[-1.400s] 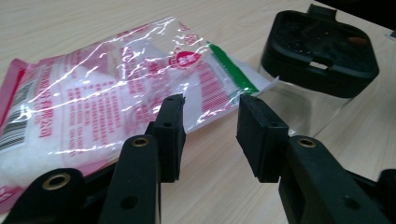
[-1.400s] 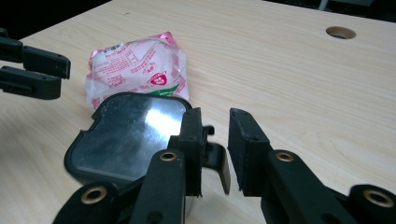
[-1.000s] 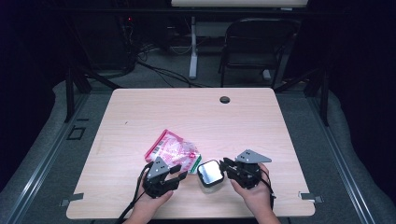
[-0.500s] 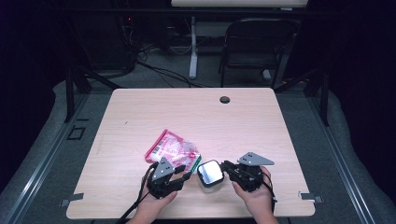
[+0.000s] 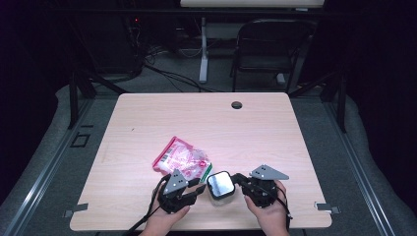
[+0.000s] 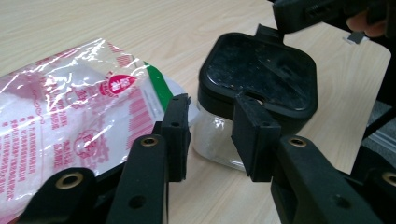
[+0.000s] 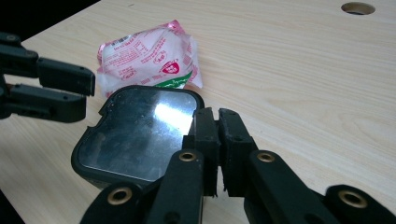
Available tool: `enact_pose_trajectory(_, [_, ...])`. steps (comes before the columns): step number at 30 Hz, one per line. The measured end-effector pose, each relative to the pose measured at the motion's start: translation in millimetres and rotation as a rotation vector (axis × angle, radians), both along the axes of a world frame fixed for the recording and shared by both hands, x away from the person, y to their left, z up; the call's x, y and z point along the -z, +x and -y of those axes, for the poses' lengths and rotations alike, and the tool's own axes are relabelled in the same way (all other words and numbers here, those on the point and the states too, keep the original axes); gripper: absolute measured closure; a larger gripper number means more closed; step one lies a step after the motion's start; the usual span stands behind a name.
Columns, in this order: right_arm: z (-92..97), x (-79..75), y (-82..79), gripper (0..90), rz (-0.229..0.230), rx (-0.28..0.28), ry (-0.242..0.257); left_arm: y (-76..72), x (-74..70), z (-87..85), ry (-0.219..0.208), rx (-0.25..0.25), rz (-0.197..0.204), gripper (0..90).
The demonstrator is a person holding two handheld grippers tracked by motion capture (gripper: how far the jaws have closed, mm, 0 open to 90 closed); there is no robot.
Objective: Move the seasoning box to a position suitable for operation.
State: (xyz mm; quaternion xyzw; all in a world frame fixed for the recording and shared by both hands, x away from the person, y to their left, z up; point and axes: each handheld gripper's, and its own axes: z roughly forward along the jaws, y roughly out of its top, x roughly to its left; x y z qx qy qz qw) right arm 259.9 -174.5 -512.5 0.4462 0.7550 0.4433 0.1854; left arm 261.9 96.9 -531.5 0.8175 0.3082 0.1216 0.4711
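Near table edge: my right gripper [image 7: 217,135], jaws together w/ no gap, braces the clear square jar's black lid [image 7: 135,133]; left gripper [image 6: 212,135], jaws apart, approaches jar beside pink-printed plastic pouch [image 6: 70,116], prob. to steady it.

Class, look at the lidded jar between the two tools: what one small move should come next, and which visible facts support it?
Probably close the left tool on the jar to steady it. Its jaws stand open on either side of the jar's near corner, under the black lid. The right tool looks pinched shut at the lid's edge, so lifting the lid likely needs the jar braced first.
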Motion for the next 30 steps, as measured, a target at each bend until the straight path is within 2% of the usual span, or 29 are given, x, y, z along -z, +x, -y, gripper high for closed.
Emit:
enact_pose_trajectory(7, [-1.1, 0.8, 3.5, 87.5, 0.007, -0.006, 0.003, -1.1, 0.9, 3.8, 0.021, 0.013, -0.009, 79.3])
enact_pose_trajectory(12, [-0.1, 2.1, 2.1, 87.8, 0.014, 0.001, 0.011, -3.1, 0.7, 6.0, 0.033, 0.056, -0.026, 89.8])
enact_pose_trajectory(22, [1.0, 2.9, 1.9, 87.9, 0.007, 0.005, 0.027, -6.5, 0.5, 12.5, 0.05, 0.105, -0.038, 90.0])
enact_pose_trajectory(30, [1.5, 3.8, 2.2, 87.9, 0.009, 0.007, 0.043, -7.6, 2.1, 14.8, 0.057, 0.115, -0.047, 90.0])
